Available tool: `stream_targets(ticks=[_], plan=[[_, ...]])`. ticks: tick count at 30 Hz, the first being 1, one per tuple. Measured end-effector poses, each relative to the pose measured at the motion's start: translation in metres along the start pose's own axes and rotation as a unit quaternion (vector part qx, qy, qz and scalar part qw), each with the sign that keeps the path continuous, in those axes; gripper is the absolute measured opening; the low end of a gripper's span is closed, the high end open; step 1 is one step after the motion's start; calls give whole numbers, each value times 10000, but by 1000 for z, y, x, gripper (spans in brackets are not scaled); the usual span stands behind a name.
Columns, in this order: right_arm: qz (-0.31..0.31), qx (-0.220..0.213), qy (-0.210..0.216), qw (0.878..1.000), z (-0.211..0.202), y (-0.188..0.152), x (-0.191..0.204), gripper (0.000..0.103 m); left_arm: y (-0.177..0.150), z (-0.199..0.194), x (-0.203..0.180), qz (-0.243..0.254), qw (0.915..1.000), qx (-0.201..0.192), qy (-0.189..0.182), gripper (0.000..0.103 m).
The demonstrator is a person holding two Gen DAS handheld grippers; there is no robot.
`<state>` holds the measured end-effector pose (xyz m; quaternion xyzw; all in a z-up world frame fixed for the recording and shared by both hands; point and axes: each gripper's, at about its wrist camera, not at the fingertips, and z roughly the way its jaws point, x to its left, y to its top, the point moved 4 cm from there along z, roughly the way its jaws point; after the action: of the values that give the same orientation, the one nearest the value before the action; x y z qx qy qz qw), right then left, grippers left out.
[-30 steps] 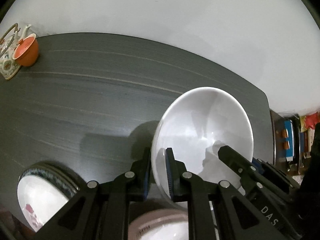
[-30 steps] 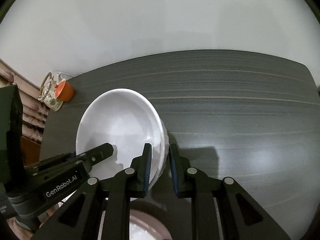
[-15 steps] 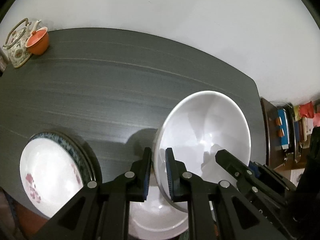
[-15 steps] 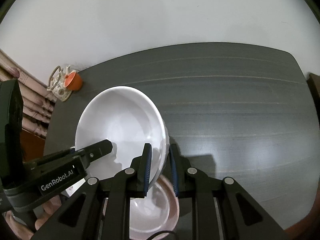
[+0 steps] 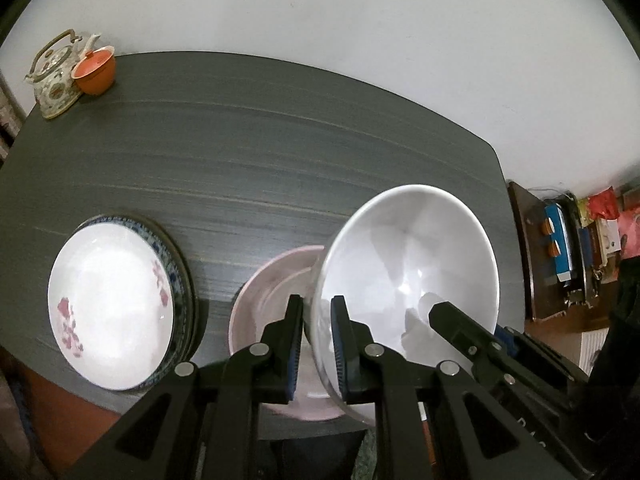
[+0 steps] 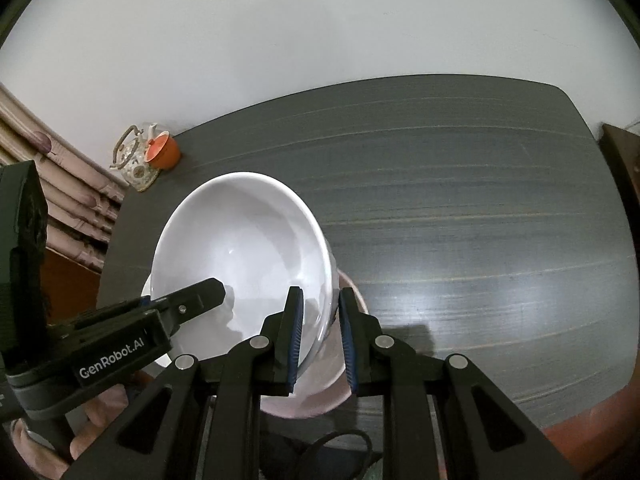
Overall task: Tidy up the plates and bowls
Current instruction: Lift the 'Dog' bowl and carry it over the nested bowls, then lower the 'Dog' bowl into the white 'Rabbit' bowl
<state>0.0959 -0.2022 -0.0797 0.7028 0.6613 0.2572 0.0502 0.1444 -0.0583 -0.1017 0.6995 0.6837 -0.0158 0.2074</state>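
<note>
While both grippers clamp its rim from opposite sides, the white bowl point(image 5: 408, 276) hangs above the near edge of the dark table point(image 5: 248, 152), over a pink plate point(image 5: 268, 292). Large, plain, glossy and deep, the bowl is round and has no long axis; it is tilted, its mouth facing up and toward the cameras. The left gripper point(image 5: 316, 344) pinches the bowl's left rim, one pad inside and one outside, jaws narrow on the wall. The right gripper point(image 6: 320, 336) grips the right rim the same way. The pink plate lies flat on the table under the bowl, partly hidden by it. To the left, near the table's edge, sits a stack of plates point(image 5: 116, 304), the top one white with red flowers, a blue-patterned rim below it. At the far left corner stand a teapot point(image 5: 54, 76) and, touching it, an orange cup point(image 5: 96, 70).
</note>
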Motion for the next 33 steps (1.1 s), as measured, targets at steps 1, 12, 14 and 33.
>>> stream_targets(ticks=[1, 12, 14, 33], plan=[[17, -4, 12, 10000, -1, -3, 0, 18, -3, -2, 1, 2, 10000, -7, 10, 14], [40, 129, 17, 9999, 4, -33, 1, 20, -27, 6, 17, -155, 9997, 176, 68, 14], [66, 177, 22, 9998, 8, -35, 0, 20, -29, 10, 20, -173, 9996, 209, 91, 14], [121, 547, -60, 9984, 38, -44, -11, 20, -37, 38, 26, -281, 9978, 544, 263, 14]])
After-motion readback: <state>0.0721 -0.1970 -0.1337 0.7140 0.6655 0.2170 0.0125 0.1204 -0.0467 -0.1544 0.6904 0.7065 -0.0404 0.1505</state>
